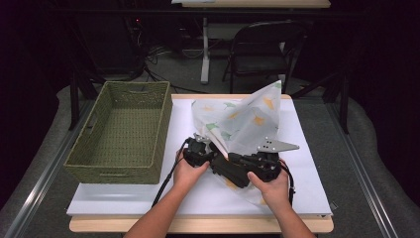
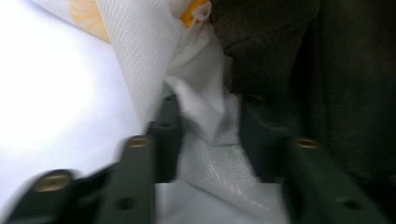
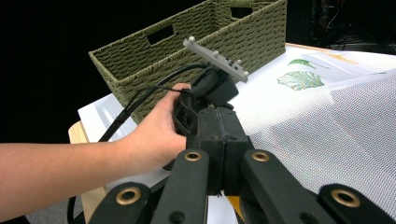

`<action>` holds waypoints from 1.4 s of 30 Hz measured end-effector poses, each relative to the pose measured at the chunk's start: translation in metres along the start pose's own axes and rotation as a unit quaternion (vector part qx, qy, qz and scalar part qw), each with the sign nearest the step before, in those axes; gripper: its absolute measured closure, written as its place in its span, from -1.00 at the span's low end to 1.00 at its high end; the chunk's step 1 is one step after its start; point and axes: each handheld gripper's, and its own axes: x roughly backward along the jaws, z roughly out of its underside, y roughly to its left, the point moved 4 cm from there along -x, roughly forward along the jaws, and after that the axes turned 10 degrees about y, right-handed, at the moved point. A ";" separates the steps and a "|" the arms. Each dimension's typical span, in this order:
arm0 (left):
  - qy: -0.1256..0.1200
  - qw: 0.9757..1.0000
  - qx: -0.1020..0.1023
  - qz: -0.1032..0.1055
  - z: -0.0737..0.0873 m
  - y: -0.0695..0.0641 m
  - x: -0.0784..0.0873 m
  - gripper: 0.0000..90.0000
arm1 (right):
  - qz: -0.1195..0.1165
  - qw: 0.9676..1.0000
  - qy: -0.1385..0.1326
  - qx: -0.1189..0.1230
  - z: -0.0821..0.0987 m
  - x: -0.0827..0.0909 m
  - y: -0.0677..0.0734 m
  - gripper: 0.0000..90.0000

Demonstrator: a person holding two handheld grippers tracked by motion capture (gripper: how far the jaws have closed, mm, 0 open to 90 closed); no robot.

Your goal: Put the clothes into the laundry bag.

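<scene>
A white mesh cloth [image 1: 245, 121] printed with yellow and green leaves stands in a tall peak on the white table top. Both grippers meet at its front edge. My left gripper [image 1: 214, 154] points right. In the left gripper view its jaws [image 2: 210, 130] stand apart, with a bunched fold of the cloth [image 2: 205, 116] between them. My right gripper [image 1: 225, 168] points left at it, and its jaws [image 3: 217, 116] are pressed together. Cloth [image 3: 336, 121] lies just beside them, and whether any is pinched is hidden. The left hand [image 3: 149, 135] grips the left gripper just ahead of those jaws.
A green woven basket [image 1: 114, 173] stands on the left of the table, seen close behind the left hand in the right gripper view [image 3: 187, 46]. White table cover [image 1: 124, 198] lies bare in front of it. A folding chair [image 1: 262, 49] stands beyond the table.
</scene>
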 end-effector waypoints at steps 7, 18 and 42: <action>0.007 1.000 -0.011 0.001 0.000 -0.007 0.003 0.99 | 0.001 1.000 0.000 -0.003 0.001 0.001 -0.002 1.00; -0.035 0.998 -0.016 0.039 0.014 -0.004 0.062 1.00 | 0.008 1.000 -0.006 -0.011 0.001 0.005 -0.007 1.00; 0.014 0.998 -0.039 0.040 0.116 0.001 0.120 0.99 | 0.033 0.999 0.006 -0.013 0.017 0.023 -0.013 1.00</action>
